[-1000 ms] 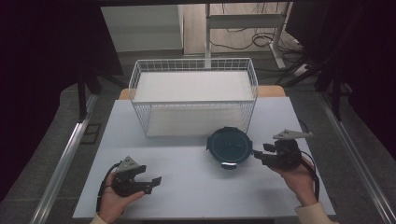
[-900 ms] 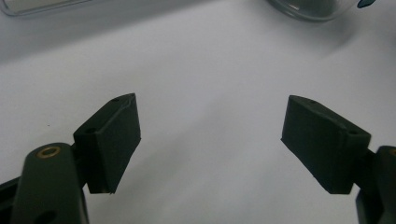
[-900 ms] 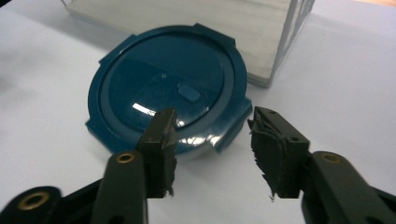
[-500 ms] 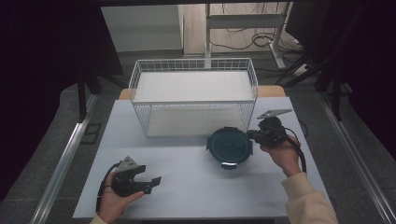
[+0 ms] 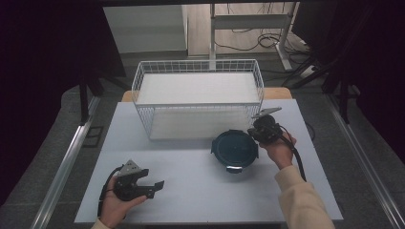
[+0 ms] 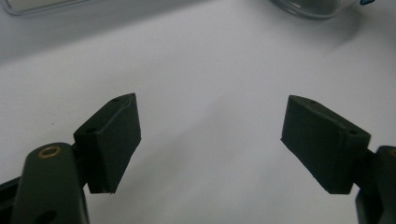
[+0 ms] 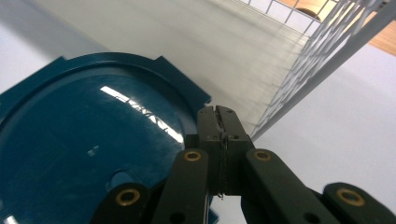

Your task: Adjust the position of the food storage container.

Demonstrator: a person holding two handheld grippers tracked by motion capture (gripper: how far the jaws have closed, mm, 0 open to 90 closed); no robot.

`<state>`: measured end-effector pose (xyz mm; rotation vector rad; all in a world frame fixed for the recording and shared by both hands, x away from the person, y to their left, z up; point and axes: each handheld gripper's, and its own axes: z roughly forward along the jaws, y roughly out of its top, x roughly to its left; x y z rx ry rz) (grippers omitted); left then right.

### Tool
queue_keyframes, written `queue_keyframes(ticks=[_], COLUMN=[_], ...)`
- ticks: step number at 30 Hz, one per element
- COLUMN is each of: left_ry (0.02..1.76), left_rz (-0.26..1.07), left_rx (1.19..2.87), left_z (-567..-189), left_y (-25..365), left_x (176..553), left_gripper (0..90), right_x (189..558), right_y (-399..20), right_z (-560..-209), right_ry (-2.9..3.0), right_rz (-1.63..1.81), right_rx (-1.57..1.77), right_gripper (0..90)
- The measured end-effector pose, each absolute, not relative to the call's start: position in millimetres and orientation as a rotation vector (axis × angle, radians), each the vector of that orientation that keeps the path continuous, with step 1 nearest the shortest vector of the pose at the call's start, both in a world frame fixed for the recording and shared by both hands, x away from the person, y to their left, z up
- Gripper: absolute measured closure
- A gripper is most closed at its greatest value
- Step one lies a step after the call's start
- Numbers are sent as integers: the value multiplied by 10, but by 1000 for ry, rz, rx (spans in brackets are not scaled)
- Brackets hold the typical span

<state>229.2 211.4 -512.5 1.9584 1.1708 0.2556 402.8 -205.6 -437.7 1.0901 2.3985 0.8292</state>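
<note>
High view is dim, surroundings near black at 9 and 3 o'clock; only the table (image 5: pixel 191 167) reads pale. Right gripper view: streak of glare on the blue lid (image 7: pixel 93 154), basket wire (image 7: pixel 317 60) soft toward 2 o'clock. Left gripper view: evenly lit, soft shadows under the jaws, 12 o'clock edge out of focus.

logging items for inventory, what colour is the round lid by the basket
Dark teal-blue lid, glossy; it shows best in the right gripper view.
</note>
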Motion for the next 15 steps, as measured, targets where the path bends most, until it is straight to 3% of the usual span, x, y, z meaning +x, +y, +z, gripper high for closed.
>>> queue_keyframes(ticks=[15], left_ry=[1173], left_rz=[251], left_rx=[1946], left_z=[-5117], left_y=[2121], left_x=[2289], left_gripper=[198], right_x=[4131], right_y=[-2028], right_z=[-4511], right_ry=[2409], right_rz=[740], right_rx=[1032], right_gripper=[896])
